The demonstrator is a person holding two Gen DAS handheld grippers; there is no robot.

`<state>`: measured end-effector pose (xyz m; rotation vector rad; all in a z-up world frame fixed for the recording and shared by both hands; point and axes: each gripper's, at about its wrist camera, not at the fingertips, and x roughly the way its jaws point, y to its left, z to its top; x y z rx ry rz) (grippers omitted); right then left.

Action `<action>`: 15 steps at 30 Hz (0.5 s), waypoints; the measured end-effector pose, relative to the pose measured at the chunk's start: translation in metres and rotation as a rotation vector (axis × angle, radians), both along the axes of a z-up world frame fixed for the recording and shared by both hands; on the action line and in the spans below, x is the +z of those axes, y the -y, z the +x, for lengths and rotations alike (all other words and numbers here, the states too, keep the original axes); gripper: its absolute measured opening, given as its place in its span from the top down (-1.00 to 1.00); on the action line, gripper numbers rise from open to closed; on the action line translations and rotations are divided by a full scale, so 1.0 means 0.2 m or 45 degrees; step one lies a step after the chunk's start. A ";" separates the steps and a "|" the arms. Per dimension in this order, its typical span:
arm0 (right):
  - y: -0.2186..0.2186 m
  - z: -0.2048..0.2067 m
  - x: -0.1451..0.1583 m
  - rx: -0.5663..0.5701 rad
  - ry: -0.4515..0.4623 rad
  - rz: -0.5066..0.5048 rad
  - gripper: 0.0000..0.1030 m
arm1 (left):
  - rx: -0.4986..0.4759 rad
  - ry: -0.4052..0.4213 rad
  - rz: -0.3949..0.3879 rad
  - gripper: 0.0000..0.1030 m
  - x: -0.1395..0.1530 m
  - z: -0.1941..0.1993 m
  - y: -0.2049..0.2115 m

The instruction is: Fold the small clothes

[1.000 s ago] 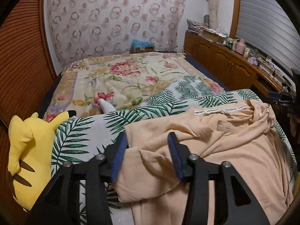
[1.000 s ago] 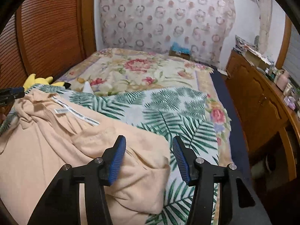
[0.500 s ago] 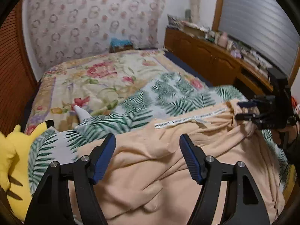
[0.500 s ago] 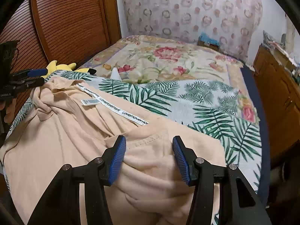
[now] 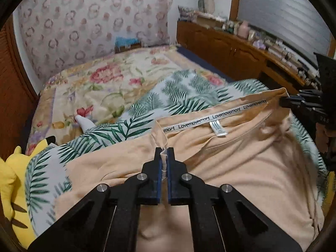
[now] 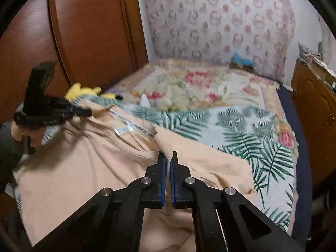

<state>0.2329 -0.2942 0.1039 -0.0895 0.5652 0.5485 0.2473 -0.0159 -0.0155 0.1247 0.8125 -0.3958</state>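
Peach shirt [image 5: 241,168]: my left gripper [image 5: 164,157] and right gripper [image 6: 167,160] pinch its hem.
Risk: thin fabric slipping free when I lift.

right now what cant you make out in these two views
- Garment: its near part is hidden in both views by the gripper bodies and bottom edge, so its type stays unclear.
- Care tag: print too small in the left view, blurred in the right.
- Plush: cut off by the left view's edge.
- Shelf bottles: too small and distorted to identify.
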 end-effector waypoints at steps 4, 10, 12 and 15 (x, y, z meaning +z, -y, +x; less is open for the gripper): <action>0.04 -0.24 0.05 0.036 0.058 0.024 0.94 | 0.012 0.106 -0.080 0.93 0.14 -0.28 -0.05; 0.08 -0.60 0.01 0.110 0.093 0.048 0.94 | 0.012 0.192 -0.149 0.93 0.25 -0.75 -0.14; 0.10 -0.68 -0.02 0.116 0.084 0.069 0.94 | 0.029 0.191 -0.176 0.93 0.26 -0.86 -0.18; 0.12 -0.80 -0.05 0.120 0.050 0.089 0.94 | 0.052 0.178 -0.221 0.93 0.25 -0.97 -0.23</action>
